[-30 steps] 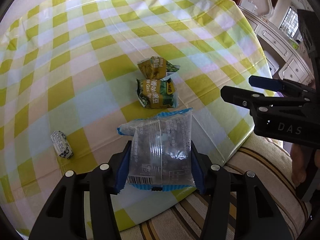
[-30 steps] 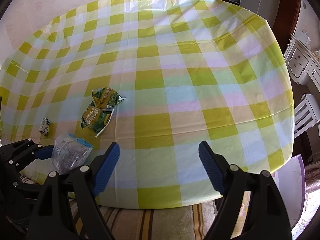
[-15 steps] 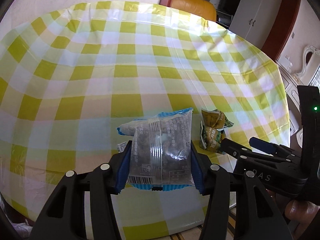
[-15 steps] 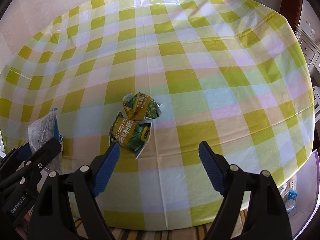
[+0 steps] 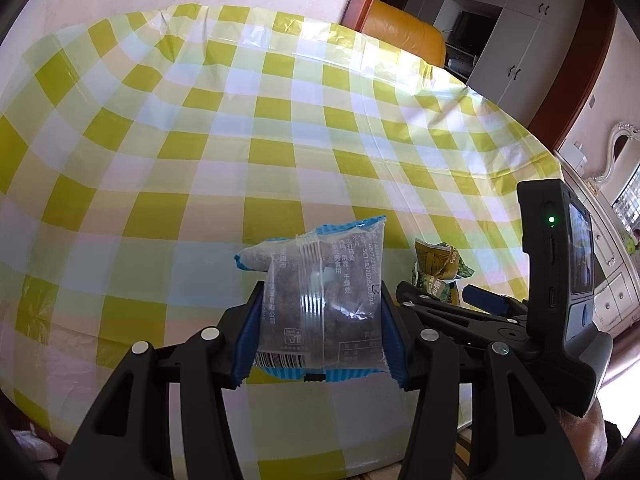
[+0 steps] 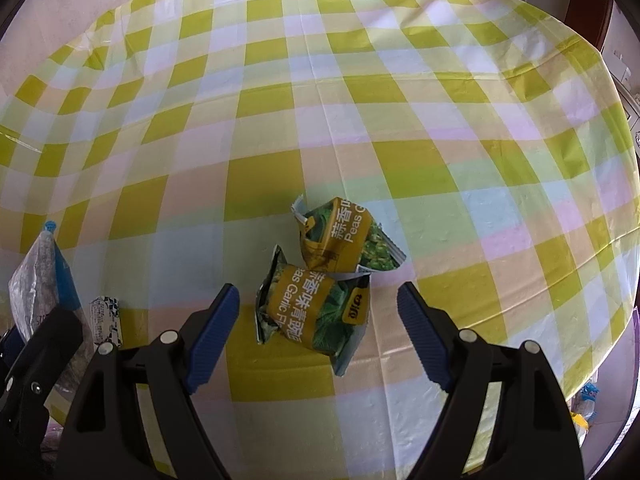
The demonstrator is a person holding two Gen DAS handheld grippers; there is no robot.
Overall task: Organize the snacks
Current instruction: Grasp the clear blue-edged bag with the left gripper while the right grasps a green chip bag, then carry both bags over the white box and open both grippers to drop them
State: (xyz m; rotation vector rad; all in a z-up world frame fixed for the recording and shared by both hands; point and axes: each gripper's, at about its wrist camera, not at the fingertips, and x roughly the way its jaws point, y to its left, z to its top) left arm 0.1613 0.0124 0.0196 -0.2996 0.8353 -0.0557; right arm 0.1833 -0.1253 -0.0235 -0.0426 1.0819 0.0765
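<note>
Here, left tongs (image 5: 320, 334): closed on a clear snack packet (image 5: 320, 300) with blue crimped ends; the blue pads press its two side edges and the packet stands upright between them, held clear above the table (image 5: 200, 160).
Clear snack packet, detail: dark crumbly contents show through the film; a barcode sits at its lower left and a printed seam runs down its middle.
Right tongs (image 6: 318, 332): jaws spread wide, gripping nothing; the blue pads stand either side of the nearer pea packet without touching it.
Nearer pea packet (image 6: 316, 312): green and yellow, lying flat on the table, in the gap between the right tongs' pads and closer to the left pad.
Farther pea packet (image 6: 348, 240): same print, lying just beyond the nearer one and touching or overlapping its far edge; it sits past the pad tips, outside the gap.
Small white packet (image 6: 105, 316): patterned wrapper on the table at the left of the right wrist view, beside the left tongs.
Tongs relative to each other: in the left wrist view the right tongs (image 5: 460, 300) sit just to the right, with the pea packets (image 5: 438, 268) showing beyond them.
Table: covered by a yellow, white and pale pastel checked cloth.
Person: a bit of a hand (image 5: 580, 440) shows under the right tongs' body.
</note>
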